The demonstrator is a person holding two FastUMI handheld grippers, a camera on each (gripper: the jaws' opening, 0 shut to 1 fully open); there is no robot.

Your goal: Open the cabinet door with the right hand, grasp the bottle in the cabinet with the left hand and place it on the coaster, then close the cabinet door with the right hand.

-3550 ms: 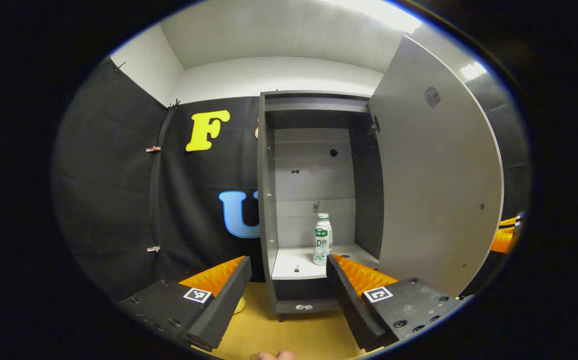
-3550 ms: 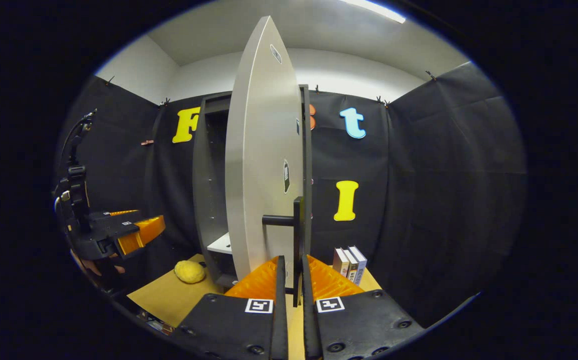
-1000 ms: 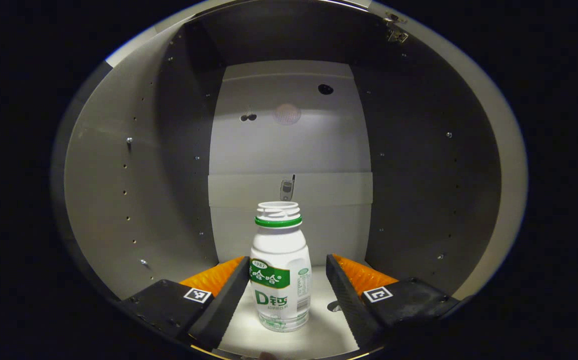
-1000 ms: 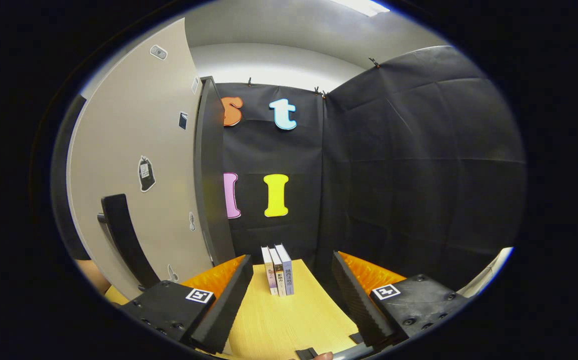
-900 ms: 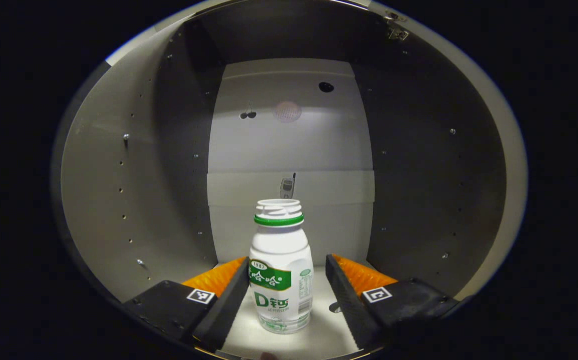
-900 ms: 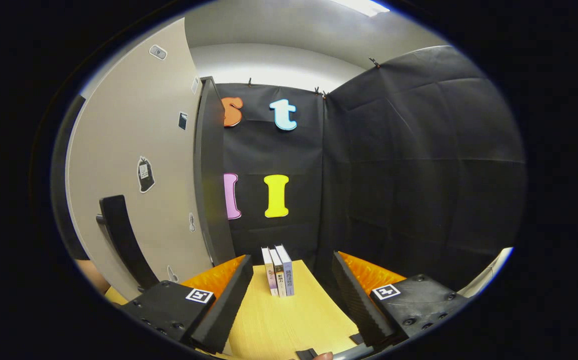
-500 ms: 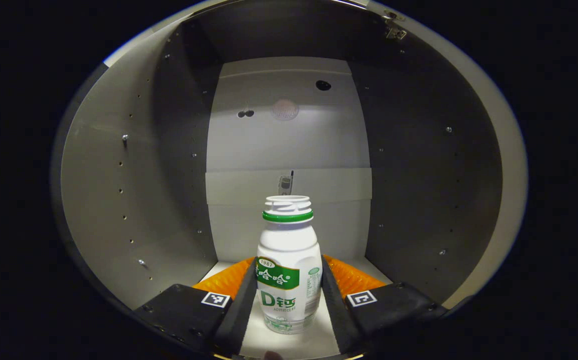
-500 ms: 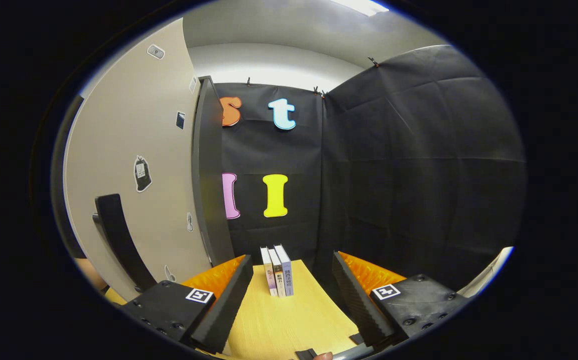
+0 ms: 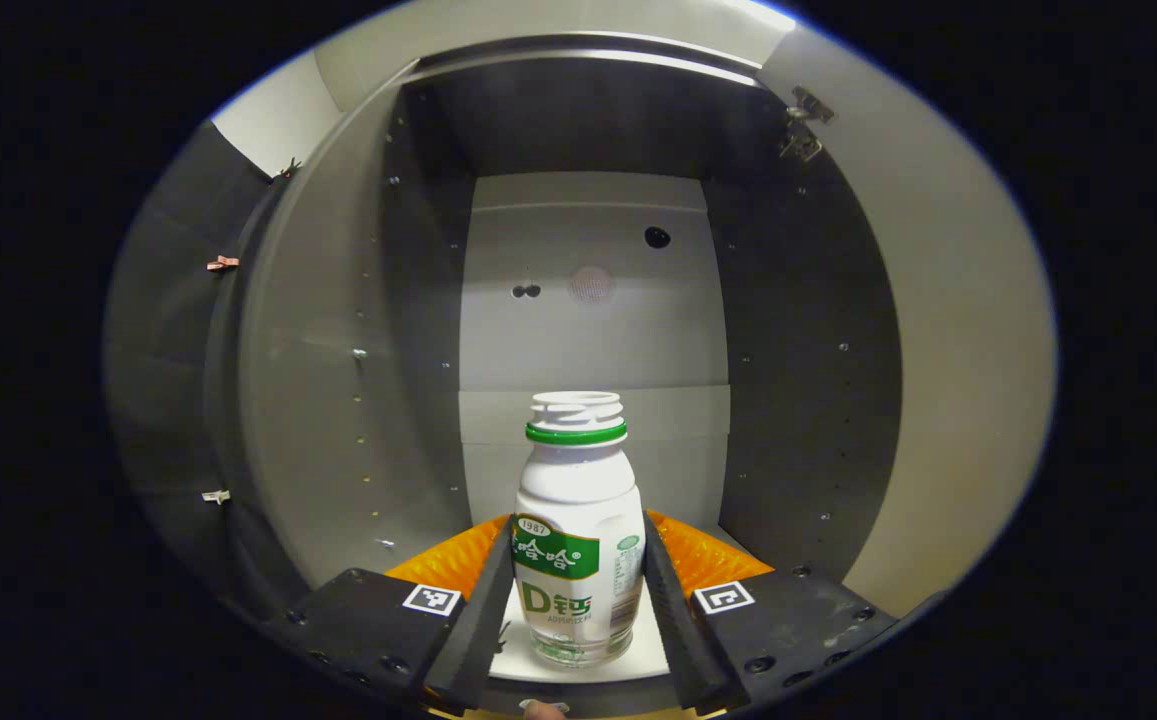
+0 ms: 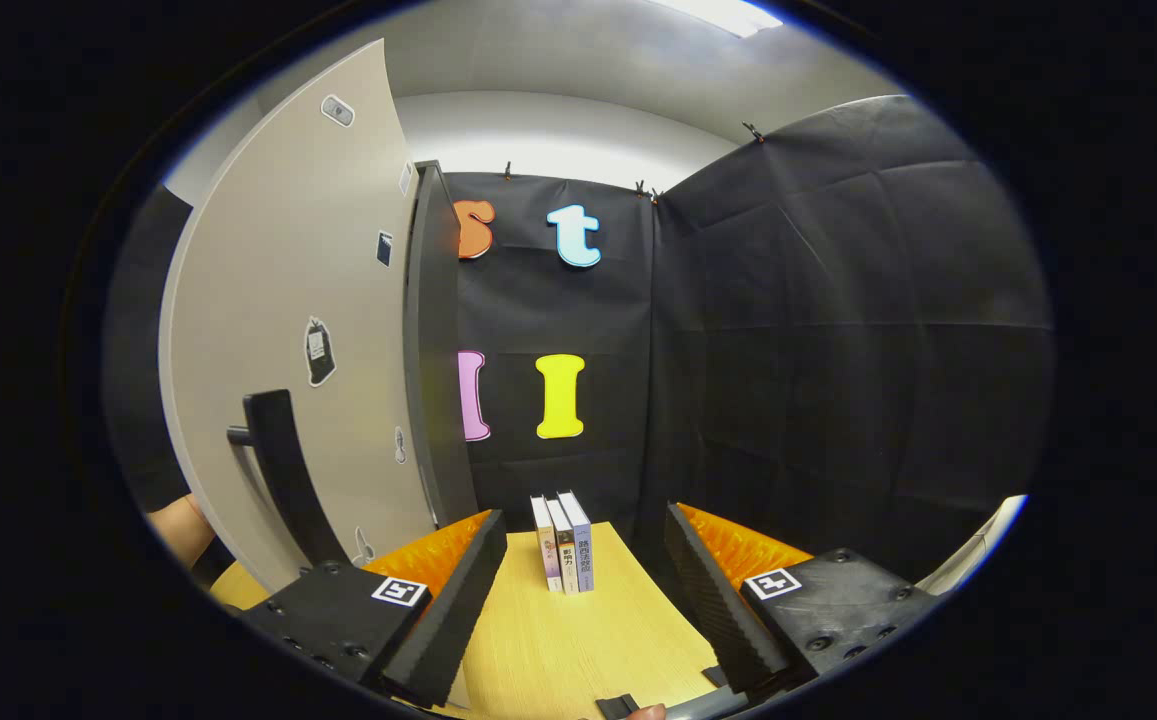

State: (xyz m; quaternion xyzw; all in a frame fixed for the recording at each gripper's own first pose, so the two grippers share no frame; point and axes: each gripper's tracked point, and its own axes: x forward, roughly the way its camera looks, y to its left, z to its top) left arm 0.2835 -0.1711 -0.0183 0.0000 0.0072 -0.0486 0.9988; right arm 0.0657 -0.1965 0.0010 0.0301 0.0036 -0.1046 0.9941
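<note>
A white bottle (image 9: 576,530) with a green band and green label stands upright between the fingers of my left gripper (image 9: 578,590), which is shut on its lower body, at the front of the cabinet's white shelf (image 9: 653,655). Around it rises the grey cabinet (image 9: 338,360), its inside dark. In the right gripper view the cabinet door (image 10: 298,330) stands open at the left, its black bar handle (image 10: 283,475) just left of my right gripper (image 10: 586,580), which is open above the wooden table (image 10: 578,640) with nothing between its fingers.
Three books (image 10: 565,540) stand upright on the table ahead of the right gripper, against the black cloth wall (image 10: 838,330). A person's arm (image 10: 178,530) shows behind the door's lower left edge. The door's inner face (image 9: 948,360) runs along the right in the left gripper view.
My left gripper closed its fingers on the bottle inside the cabinet and has drawn back with it toward the shelf's front. The right gripper let go of the door handle earlier and stays open.
</note>
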